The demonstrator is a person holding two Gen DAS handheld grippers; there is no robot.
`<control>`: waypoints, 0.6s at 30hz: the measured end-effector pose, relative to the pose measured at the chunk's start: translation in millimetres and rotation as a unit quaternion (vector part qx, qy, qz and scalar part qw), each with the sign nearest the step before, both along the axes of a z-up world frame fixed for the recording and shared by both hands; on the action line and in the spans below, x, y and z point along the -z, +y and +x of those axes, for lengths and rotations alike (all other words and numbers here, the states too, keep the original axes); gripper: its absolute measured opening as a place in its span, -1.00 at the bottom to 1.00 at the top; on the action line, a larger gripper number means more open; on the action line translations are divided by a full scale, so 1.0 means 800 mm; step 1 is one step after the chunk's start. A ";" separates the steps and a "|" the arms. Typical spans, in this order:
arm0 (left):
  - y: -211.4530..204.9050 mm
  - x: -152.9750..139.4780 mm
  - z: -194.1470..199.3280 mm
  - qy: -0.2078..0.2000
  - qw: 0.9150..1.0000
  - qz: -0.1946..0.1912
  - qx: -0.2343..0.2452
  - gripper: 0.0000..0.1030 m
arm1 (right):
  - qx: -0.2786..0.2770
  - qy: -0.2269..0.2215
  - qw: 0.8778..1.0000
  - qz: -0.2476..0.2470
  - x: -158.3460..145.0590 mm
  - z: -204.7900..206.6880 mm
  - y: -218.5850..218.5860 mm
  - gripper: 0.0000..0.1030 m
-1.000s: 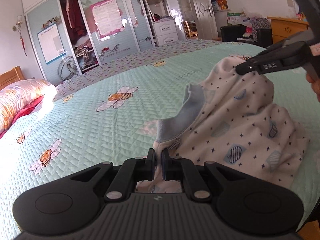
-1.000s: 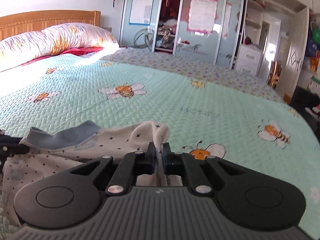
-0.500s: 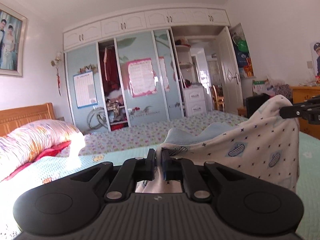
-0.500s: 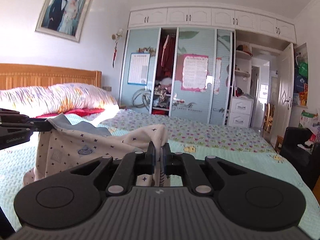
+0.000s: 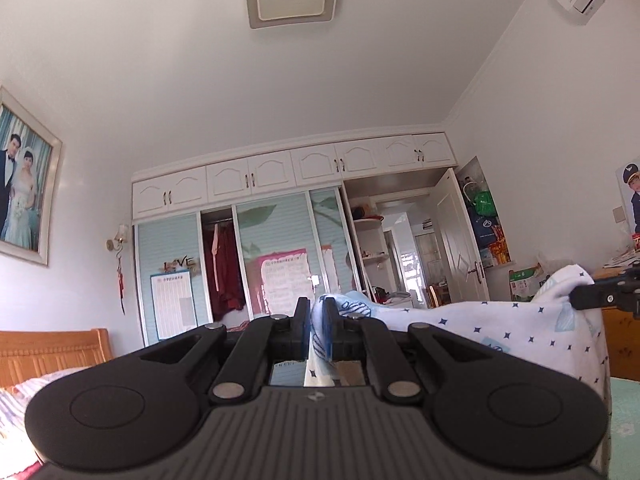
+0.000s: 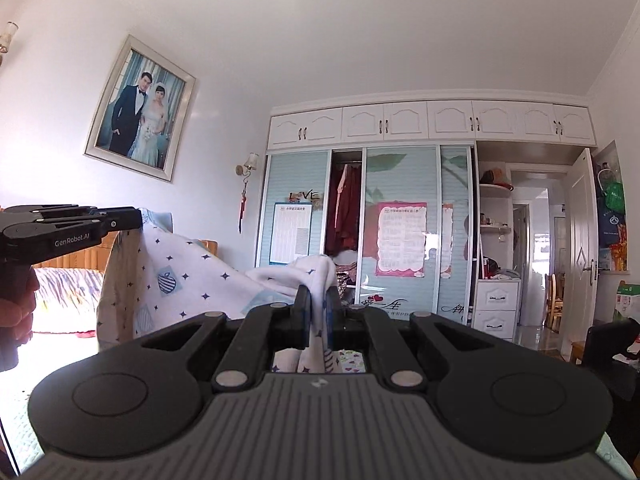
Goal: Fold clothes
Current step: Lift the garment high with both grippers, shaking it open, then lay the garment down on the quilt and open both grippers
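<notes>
The white garment (image 5: 500,332) with small dark stars and pale blue patches hangs stretched in the air above the bed, the left gripper (image 5: 316,330) and right gripper (image 6: 318,312) each clamped on an edge.

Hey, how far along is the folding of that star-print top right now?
Done: both corners are picked up. The left claw and right claw are each shut on the star-print top, which hangs spread between them above the bed. In hand: holding it up and open. Left: no fold shows yet, so all the folding remains.
</notes>
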State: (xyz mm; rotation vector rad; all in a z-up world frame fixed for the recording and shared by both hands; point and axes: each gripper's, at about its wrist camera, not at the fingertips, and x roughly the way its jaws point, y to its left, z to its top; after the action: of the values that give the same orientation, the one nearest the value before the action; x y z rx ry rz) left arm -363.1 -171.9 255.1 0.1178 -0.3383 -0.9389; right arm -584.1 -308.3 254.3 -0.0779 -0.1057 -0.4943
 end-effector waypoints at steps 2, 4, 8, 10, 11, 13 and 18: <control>-0.036 0.005 0.028 0.011 1.000 0.027 -0.006 -0.89 | 0.009 0.012 1.000 0.019 0.005 0.019 -0.025 -0.87; -0.084 0.021 0.073 0.044 0.996 0.071 -0.012 -0.89 | 0.027 0.033 0.998 0.037 0.016 0.048 -0.056 -0.87; -0.193 0.114 0.173 0.099 0.973 0.205 -0.042 -0.67 | 0.087 0.110 0.985 0.098 0.080 0.141 -0.144 -0.77; -0.222 0.174 0.212 0.163 0.944 0.276 -0.083 -0.40 | 0.085 0.162 0.973 0.139 0.132 0.181 -0.178 -0.58; -0.215 0.198 0.225 0.203 0.934 0.282 -0.085 -0.37 | 0.090 0.178 0.968 0.153 0.153 0.185 -0.183 -0.50; -0.183 0.242 0.246 0.283 0.915 0.276 -0.077 -0.36 | 0.099 0.208 0.957 0.179 0.194 0.191 -0.194 -0.46; -0.068 0.310 0.244 0.407 0.876 0.248 -0.071 -0.20 | 0.095 0.217 0.933 0.269 0.279 0.124 -0.160 -0.09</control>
State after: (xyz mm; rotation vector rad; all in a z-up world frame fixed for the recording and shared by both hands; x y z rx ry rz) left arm -168.0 -226.4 7.0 0.1995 0.6954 -0.8308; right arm -485.0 -436.6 31.3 0.3443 0.4775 -0.6732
